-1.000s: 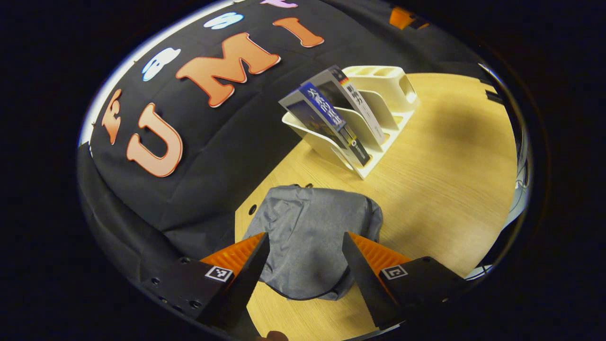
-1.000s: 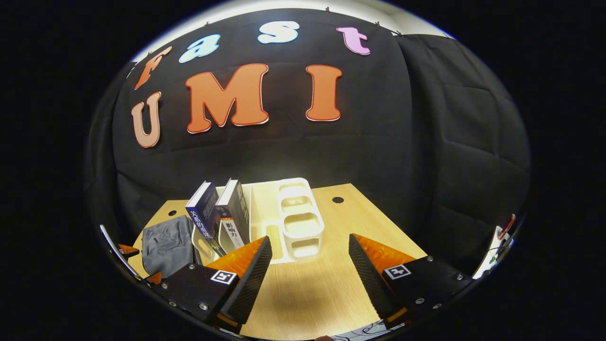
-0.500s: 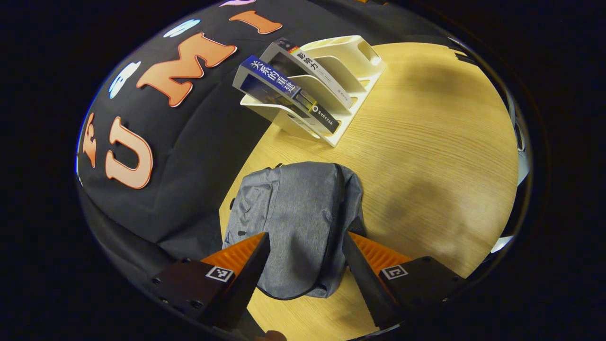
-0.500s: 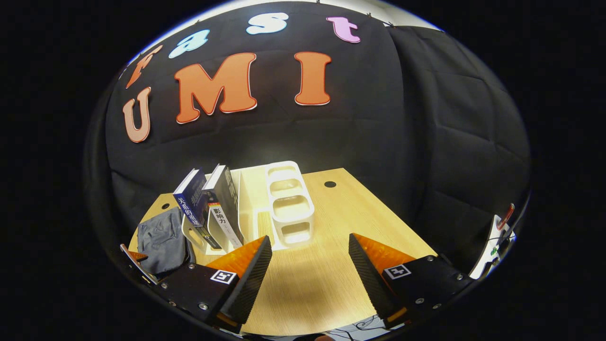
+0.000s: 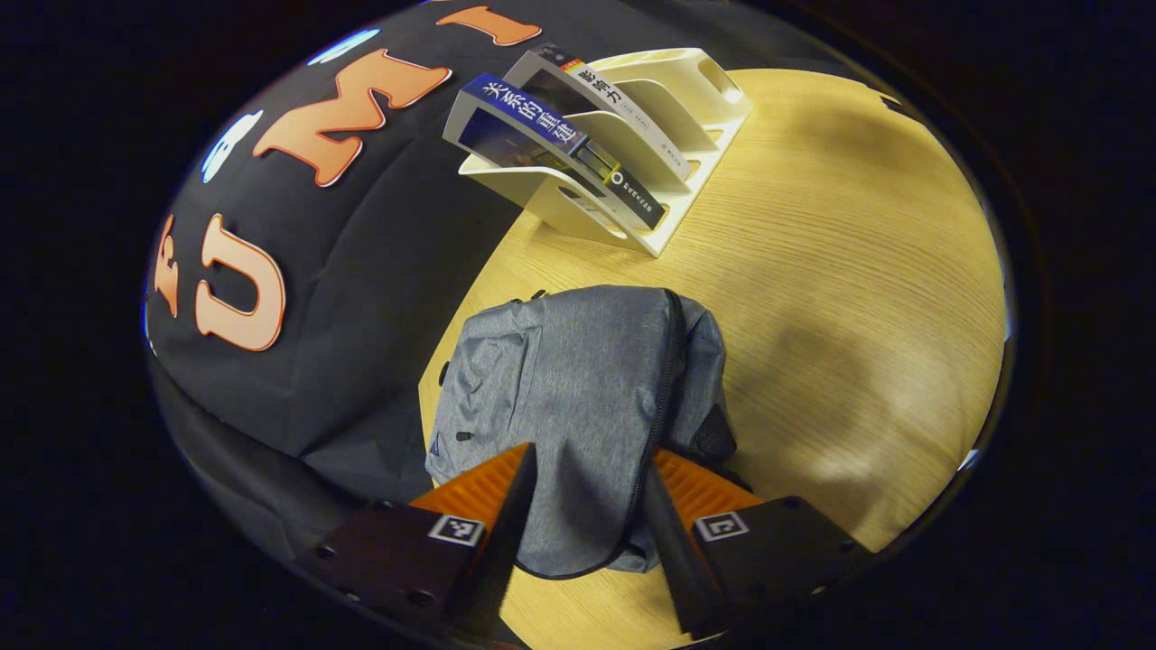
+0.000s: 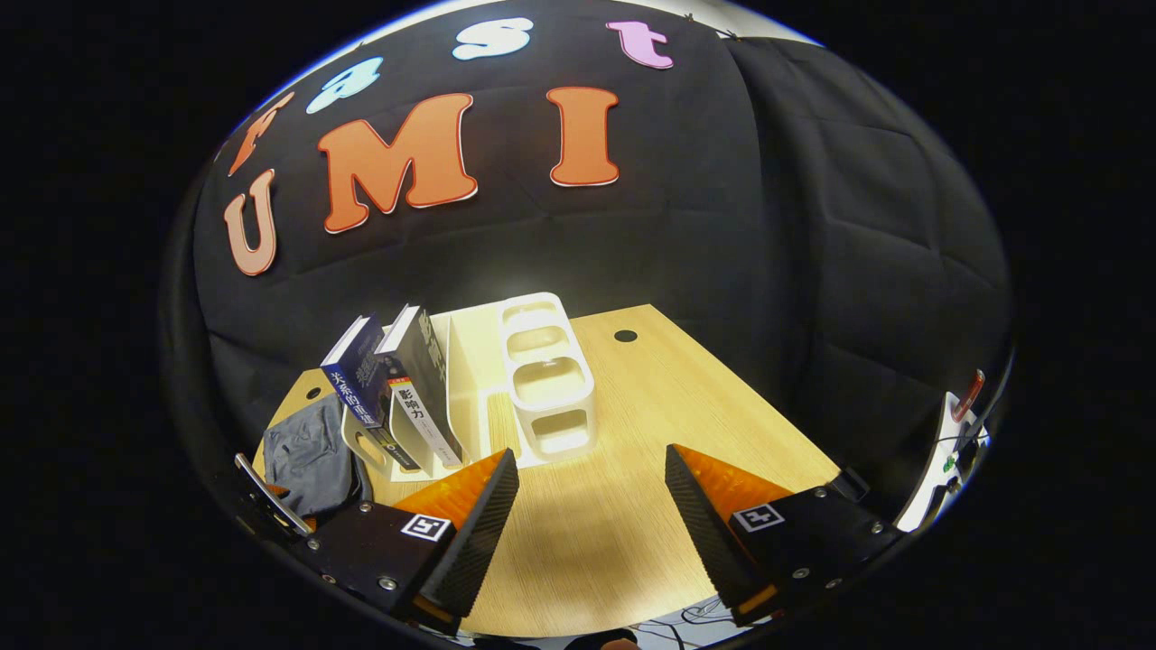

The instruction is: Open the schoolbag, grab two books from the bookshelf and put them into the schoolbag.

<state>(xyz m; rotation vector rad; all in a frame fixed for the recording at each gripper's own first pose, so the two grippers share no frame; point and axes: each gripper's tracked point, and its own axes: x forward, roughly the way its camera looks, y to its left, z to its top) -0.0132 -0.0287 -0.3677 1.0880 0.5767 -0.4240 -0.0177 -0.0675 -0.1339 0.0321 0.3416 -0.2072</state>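
schoolbag: the grey schoolbag (image 5: 578, 397) lies flat on the worktop (image 5: 840, 271), zipped, just in front of the bookshelf; its near end sits right between the left jaws.

zip line: the dark zipper (image 5: 664, 388) runs lengthwise along the bag, from the end nearest the bookshelf back toward the left gripper (image 5: 585, 492), and ends close beside that gripper's right-hand finger. That's the line the opening move probably has to follow.

left jaws: narrowed around the bag's near end, fabric between them; can't tell if both fingers actually press on it.

right jaws: the right gripper (image 6: 585, 492) is spread wide with nothing in it, hanging over bare worktop in front of the bookshelf.

books: two books (image 5: 578, 135) lean in the slots of the white bookshelf (image 5: 673, 108); in the right gripper view they're in its bag-side slots (image 6: 397, 388).

nearer hand: left for the bag, right for the bookshelf.

vs half a second ago: left jaws have closed in noticeably and the bag looms bigger; the right gripper has barely shifted.
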